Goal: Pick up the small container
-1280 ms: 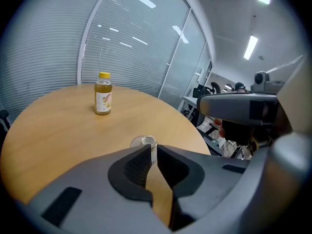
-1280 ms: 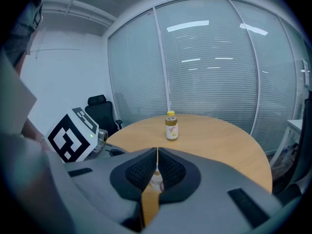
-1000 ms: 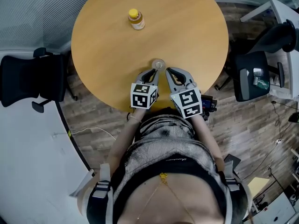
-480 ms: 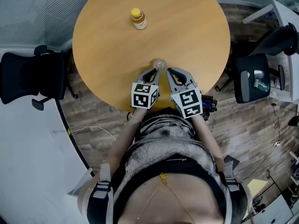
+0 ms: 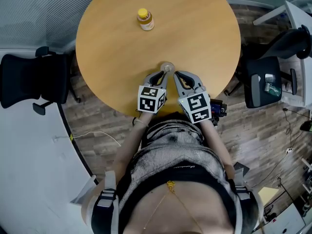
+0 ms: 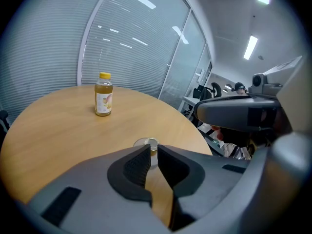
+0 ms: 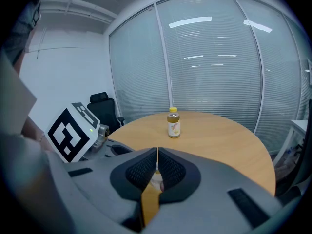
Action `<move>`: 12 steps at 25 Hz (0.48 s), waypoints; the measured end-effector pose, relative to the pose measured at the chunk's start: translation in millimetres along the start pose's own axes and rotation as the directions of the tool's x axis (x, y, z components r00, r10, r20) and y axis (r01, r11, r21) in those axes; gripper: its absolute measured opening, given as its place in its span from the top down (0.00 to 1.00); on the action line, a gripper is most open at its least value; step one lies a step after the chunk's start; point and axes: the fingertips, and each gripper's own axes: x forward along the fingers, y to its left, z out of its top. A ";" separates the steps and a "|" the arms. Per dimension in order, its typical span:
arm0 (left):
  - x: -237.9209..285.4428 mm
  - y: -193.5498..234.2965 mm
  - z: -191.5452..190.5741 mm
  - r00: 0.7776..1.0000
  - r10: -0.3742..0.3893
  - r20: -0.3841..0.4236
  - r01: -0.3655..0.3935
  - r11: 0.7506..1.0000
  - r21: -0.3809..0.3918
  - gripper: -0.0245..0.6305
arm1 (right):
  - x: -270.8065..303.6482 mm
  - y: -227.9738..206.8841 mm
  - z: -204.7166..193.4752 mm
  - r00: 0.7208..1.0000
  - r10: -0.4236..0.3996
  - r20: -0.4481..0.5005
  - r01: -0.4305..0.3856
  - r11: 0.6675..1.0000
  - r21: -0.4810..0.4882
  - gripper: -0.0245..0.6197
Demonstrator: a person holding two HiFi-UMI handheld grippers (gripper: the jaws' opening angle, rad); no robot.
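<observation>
Left gripper (image 5: 163,75), right gripper (image 5: 177,74): fingers clenched, empty, pointing at small clear container (image 5: 166,67) sitting on counter (image 5: 112,57); juice bottle (image 5: 145,19) standing well apart.

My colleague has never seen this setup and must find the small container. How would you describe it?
Start at the round wooden table. At its near edge the left gripper and right gripper point inward with their jaws together. Just beyond their tips sits the small container: low, clear and round, unlike the taller yellow-capped bottle standing alone on the far side of the table.
</observation>
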 end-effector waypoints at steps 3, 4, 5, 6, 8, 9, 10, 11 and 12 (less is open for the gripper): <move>1.1 -0.2 0.0 1.000 -0.012 -0.001 0.012 1.000 0.008 0.93 | 0.4 0.1 -0.6 1.000 0.002 -0.007 -0.002 1.000 -0.001 0.93; 1.6 -0.4 0.2 1.000 -0.018 -0.001 0.018 1.000 0.010 0.93 | 0.2 0.1 -0.9 1.000 0.003 -0.010 -0.003 1.000 0.001 0.93; 1.9 -0.6 0.4 1.000 -0.025 -0.001 0.025 1.000 0.011 0.92 | 0.0 0.0 -1.0 1.000 0.003 -0.010 -0.003 1.000 0.003 0.93; 2.1 -0.9 0.7 0.999 -0.032 0.000 0.032 0.999 0.012 0.87 | -0.1 -0.1 -1.3 1.000 0.003 -0.010 -0.003 1.000 0.005 0.93; 2.1 -0.2 1.2 0.999 -0.039 0.001 0.039 0.999 0.013 0.78 | -0.7 -0.3 -2.2 1.000 0.003 -0.013 -0.003 1.000 0.007 0.93; 2.5 1.1 1.2 0.999 -0.037 0.000 0.037 0.999 0.014 0.78 | -0.8 -0.8 -3.0 1.000 0.001 -0.017 -0.001 1.000 0.006 0.93; 3.3 2.7 1.0 0.999 -0.033 -0.002 0.033 0.999 0.017 0.78 | -0.5 -1.8 -4.3 1.000 -0.001 -0.021 0.001 1.000 0.004 0.93; 4.6 4.3 0.6 1.000 -0.030 -0.004 0.030 0.999 0.021 0.78 | 0.2 -2.8 -5.4 1.000 -0.003 -0.021 0.003 1.000 0.005 0.93; 6.2 5.5 0.0 1.000 -0.029 -0.008 0.029 0.999 0.027 0.77 | 0.9 -3.2 -5.6 1.000 -0.003 -0.020 0.003 1.000 0.007 0.93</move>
